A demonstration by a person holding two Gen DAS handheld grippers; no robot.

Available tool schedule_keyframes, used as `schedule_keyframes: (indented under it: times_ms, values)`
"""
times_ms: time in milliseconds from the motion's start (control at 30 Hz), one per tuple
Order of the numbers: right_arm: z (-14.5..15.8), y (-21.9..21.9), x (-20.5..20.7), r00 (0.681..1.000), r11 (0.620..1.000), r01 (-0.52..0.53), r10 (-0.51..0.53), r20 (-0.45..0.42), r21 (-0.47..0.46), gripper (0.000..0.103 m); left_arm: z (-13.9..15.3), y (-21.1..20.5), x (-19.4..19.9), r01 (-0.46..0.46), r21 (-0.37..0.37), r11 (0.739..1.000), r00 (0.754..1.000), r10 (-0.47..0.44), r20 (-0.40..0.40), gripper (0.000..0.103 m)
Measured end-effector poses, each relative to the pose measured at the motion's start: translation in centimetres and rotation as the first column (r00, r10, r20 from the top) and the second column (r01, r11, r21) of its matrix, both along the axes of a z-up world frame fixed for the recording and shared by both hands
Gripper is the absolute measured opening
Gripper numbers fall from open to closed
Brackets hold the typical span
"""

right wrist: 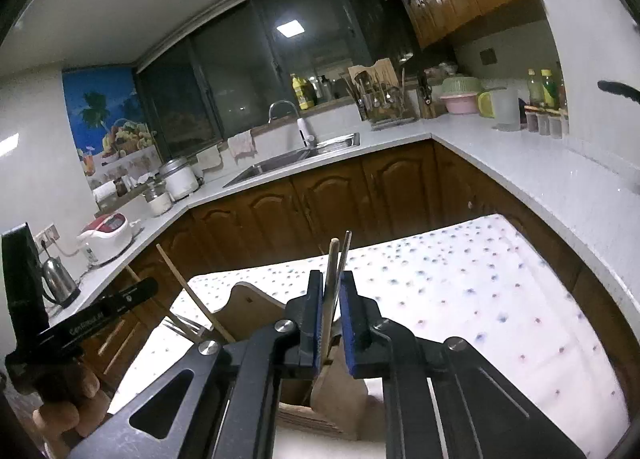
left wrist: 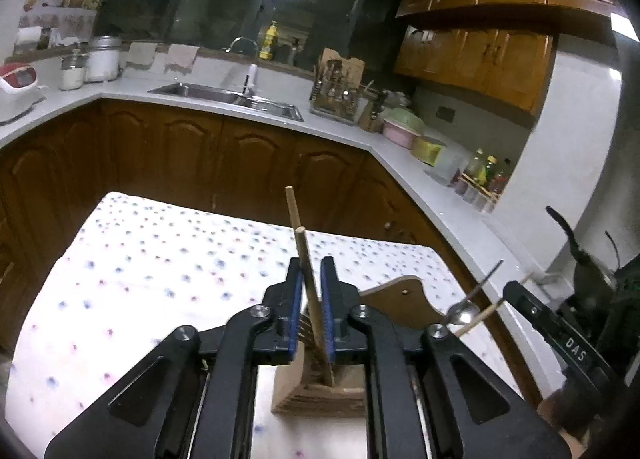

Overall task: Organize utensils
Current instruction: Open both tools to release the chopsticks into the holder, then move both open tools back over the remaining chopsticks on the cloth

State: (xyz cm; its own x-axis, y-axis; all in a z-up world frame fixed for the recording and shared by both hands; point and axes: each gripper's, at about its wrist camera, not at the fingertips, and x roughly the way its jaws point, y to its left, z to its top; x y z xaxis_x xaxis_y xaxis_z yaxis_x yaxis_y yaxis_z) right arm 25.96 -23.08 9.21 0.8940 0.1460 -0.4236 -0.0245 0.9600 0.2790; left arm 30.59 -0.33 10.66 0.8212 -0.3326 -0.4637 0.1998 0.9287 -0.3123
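A wooden utensil holder [left wrist: 320, 391] stands on a dotted white cloth [left wrist: 160, 279]; it also shows in the right wrist view [right wrist: 256, 303]. My left gripper [left wrist: 311, 295] is closed around a pair of wooden chopsticks [left wrist: 304, 259] that stand upright with their lower ends in the holder. A fork [left wrist: 308, 329] sits in the holder behind them. My right gripper [right wrist: 331, 311] is shut on a chopstick and a thin metal handle [right wrist: 334, 279], held upright over the holder. From the left wrist view, a spoon [left wrist: 464, 313] and a chopstick [left wrist: 484, 313] show at the right gripper.
Brown cabinets and a pale countertop [left wrist: 360, 131] wrap around behind, with a sink [left wrist: 228, 97], a utensil rack [left wrist: 340, 95], bowls [left wrist: 402, 127], bottles [left wrist: 486, 171] and a rice cooker [left wrist: 18, 85]. The cloth's far edge [left wrist: 260, 219] drops off toward the cabinets.
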Motion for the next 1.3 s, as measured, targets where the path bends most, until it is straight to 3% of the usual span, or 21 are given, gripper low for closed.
schedule_keyframes:
  times_ms: [67,133,200,267,400,600,1000,1300]
  values:
    - [0.3,-0.4,-0.5,1.000,1.000,0.003,-0.004,0.017,0.018,0.036,0.5,0.2,-0.6,0.000,-0.003,1.000,1.000,0.000,0.010,0.043]
    - [0.9,-0.9,-1.4,0.999,0.999,0.004,-0.006,0.047,0.045,0.054,1.0,0.6,-1.6,-0.012,-0.003,1.000,0.999,0.012,0.034,0.057]
    - [1.2,-1.3,-2.1,0.998,0.999,0.009,-0.013,0.069,0.054,0.060,1.4,0.9,-2.6,-0.012,-0.007,1.000,0.999,0.012,0.046,0.065]
    - [1.6,-1.7,-3.3,0.995,0.998,0.011,-0.017,0.094,0.068,0.076,1.4,1.4,-3.7,-0.020,-0.009,1.000,0.999,0.021,0.049,0.073]
    - [1.9,-2.3,-5.5,0.992,0.996,0.025,-0.036,0.124,0.089,0.095,0.7,2.9,-6.0,-0.047,-0.041,0.998,0.998,0.049,0.028,0.079]
    - [0.4,-2.7,-9.5,0.993,0.992,0.036,-0.049,0.107,0.118,0.100,-1.7,4.1,-9.5,-0.083,-0.043,0.996,0.996,0.082,-0.029,0.080]
    - [-4.7,-3.4,-15.5,0.998,0.989,0.047,-0.040,-0.048,0.139,0.100,-7.9,5.3,-15.0,-0.118,-0.037,0.992,0.976,0.109,-0.189,0.080]
    - [-7.1,-2.8,-18.3,0.995,0.995,0.040,-0.031,-0.099,0.093,0.100,-10.6,5.3,-17.3,-0.119,-0.010,0.993,0.962,0.112,-0.250,0.080]
